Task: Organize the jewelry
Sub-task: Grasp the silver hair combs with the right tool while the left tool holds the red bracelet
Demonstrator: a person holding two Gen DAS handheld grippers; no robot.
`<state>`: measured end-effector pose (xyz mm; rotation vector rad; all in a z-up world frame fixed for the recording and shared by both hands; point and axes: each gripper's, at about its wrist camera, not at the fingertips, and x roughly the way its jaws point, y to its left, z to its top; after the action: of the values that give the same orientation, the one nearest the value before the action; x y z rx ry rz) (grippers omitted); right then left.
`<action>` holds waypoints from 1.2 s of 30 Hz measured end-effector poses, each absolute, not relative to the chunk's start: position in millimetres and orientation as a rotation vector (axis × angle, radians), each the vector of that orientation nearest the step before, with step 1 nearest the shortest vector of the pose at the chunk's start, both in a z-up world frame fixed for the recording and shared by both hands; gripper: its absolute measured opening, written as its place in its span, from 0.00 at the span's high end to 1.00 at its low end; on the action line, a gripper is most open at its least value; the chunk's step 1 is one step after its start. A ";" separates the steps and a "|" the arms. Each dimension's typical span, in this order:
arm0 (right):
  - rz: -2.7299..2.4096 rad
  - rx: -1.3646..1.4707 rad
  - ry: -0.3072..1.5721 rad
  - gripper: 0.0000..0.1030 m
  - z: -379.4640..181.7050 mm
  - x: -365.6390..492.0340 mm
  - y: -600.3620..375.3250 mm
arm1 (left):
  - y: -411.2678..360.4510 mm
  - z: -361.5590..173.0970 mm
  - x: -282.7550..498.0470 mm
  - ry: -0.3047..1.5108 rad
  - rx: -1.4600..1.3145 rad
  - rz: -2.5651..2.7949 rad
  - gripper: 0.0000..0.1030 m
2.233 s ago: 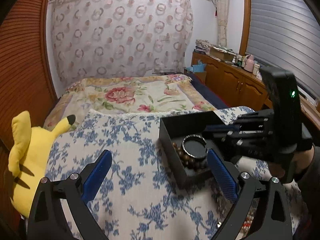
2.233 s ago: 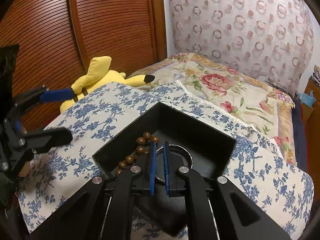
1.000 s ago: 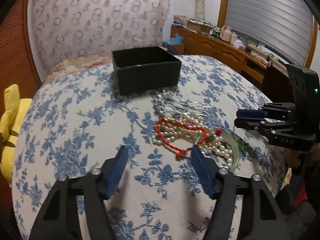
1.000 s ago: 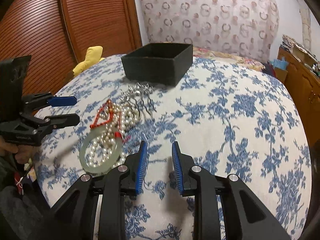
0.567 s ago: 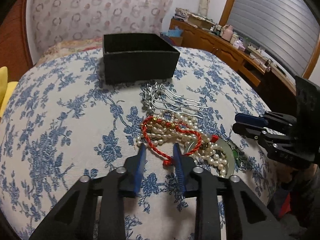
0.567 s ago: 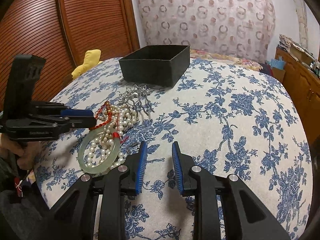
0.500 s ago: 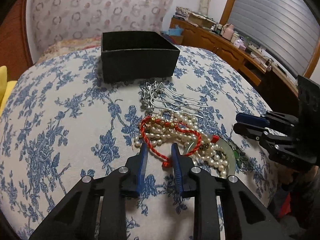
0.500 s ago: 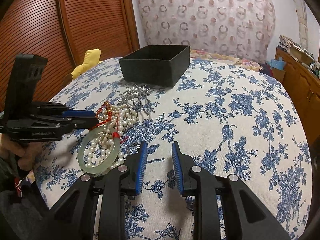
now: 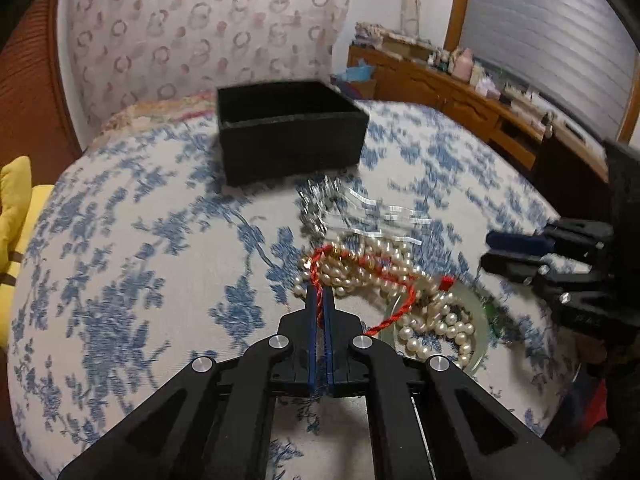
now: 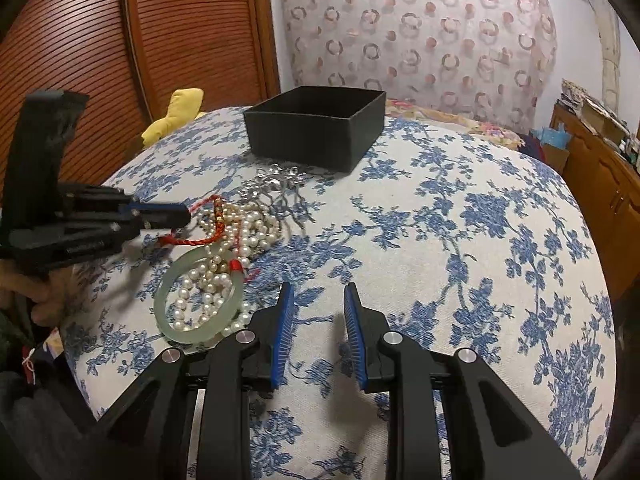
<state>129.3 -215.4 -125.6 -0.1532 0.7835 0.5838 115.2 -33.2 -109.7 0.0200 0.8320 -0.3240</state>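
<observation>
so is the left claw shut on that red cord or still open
Shut on it. The left claw has its blue pads together with the red cord pinched between them, over the pearls.

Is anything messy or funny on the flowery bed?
Yes. The red cord, pearl necklace and green bangle lie tangled in one heap beside the silver hair comb, outside the black box. The left tongs pinch the cord.

Each claw [image 10: 319, 304] is matte black with silver screws and ribbed blue finger pads [image 10: 285, 330].
</observation>
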 end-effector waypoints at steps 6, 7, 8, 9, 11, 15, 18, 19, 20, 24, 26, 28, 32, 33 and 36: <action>0.606 -0.164 0.774 0.73 -114.4 138.0 -203.1 | -16.1 -88.0 104.1 0.756 -0.017 -0.311 0.98; 0.608 -0.169 0.772 0.73 -112.4 140.1 -200.1 | -14.0 -85.9 102.6 0.748 -0.022 -0.309 0.98; 0.614 -0.175 0.770 0.73 -110.0 143.0 -196.3 | -11.2 -83.3 100.8 0.737 -0.026 -0.306 0.98; 0.620 -0.181 0.769 0.73 -108.1 145.5 -192.5 | -9.3 -81.3 99.5 0.729 -0.030 -0.303 0.98; 0.630 -0.199 0.769 0.73 -105.1 153.1 -182.6 | -5.6 -78.3 96.9 0.716 -0.039 -0.303 0.98; 0.645 -0.215 0.795 0.65 -106.7 173.2 -166.4 | -1.6 -75.4 94.5 0.697 -0.055 -0.306 0.98; 0.645 -0.228 0.815 0.53 -110.6 189.8 -155.0 | 0.4 -74.4 93.0 0.688 -0.062 -0.309 0.98; 0.644 -0.234 0.818 0.49 -111.5 193.8 -151.6 | 0.8 -73.9 92.5 0.685 -0.064 -0.310 0.98; 0.651 -0.233 0.826 0.45 -112.5 198.5 -147.6 | 1.7 -73.5 91.9 0.682 -0.065 -0.309 0.98; 0.686 -0.235 0.855 0.42 -115.8 210.2 -134.0 | 5.0 -73.5 90.7 0.680 -0.071 -0.306 0.98; 0.705 -0.230 0.865 0.40 -116.0 212.8 -127.2 | 7.2 -74.2 90.1 0.678 -0.076 -0.303 0.98; 0.710 -0.226 0.875 0.38 -117.2 216.7 -122.5 | 9.5 -74.8 89.1 0.677 -0.080 -0.301 0.98; 0.694 -0.242 0.906 0.38 -125.2 224.4 -114.8 | 13.7 -74.4 88.4 0.673 -0.089 -0.298 0.98; 0.693 -0.250 0.908 0.38 -126.2 224.8 -113.5 | 14.5 -74.0 88.2 0.671 -0.091 -0.297 0.98; 0.690 -0.264 0.905 0.38 -126.6 226.1 -109.6 | 16.2 -73.8 88.3 0.668 -0.092 -0.296 0.98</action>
<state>226.1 -109.6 -126.6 -0.2636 0.9054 0.6903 88.3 16.2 -73.8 -0.0920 0.6684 -0.2960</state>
